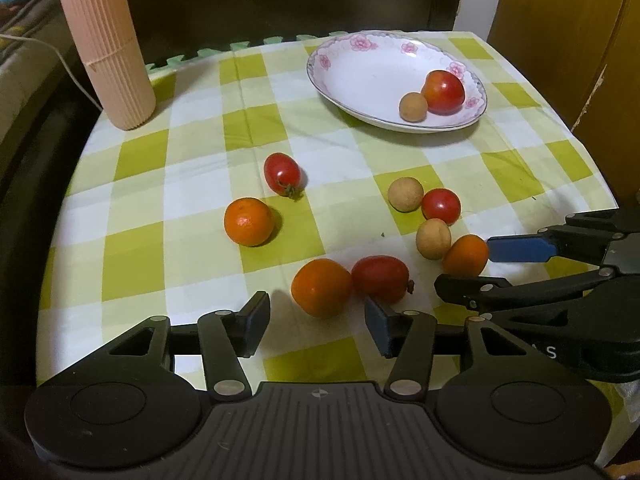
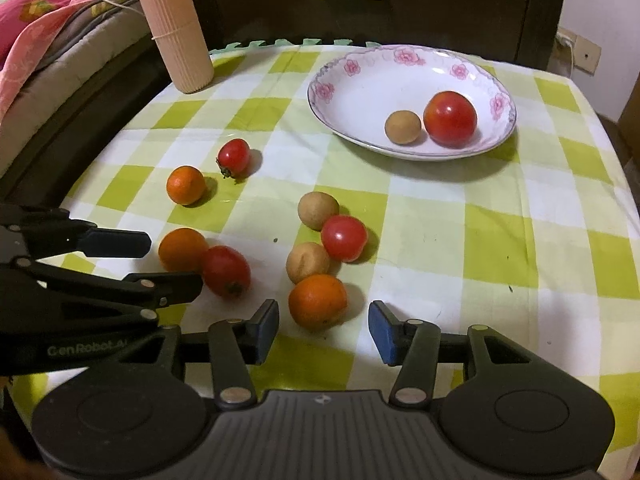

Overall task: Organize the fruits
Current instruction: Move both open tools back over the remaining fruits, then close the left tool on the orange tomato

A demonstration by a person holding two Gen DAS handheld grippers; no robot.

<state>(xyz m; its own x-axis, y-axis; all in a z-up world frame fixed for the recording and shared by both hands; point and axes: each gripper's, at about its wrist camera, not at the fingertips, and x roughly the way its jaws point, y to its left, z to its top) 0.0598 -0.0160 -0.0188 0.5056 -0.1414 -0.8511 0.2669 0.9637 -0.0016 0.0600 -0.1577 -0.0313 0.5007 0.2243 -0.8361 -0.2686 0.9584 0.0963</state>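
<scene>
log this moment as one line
left gripper: open, at orange | right gripper: open, at orange | plate: tomato, longan

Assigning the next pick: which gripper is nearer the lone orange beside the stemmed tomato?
Left. The left gripper sits just short of that orange; the right gripper faces a different orange, farther away.

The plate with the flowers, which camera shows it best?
The right wrist view: the plate sits nearer the middle, its whole rim visible, with a tomato and a small brown fruit inside. The left wrist view shows it whole too, but farther off.
</scene>
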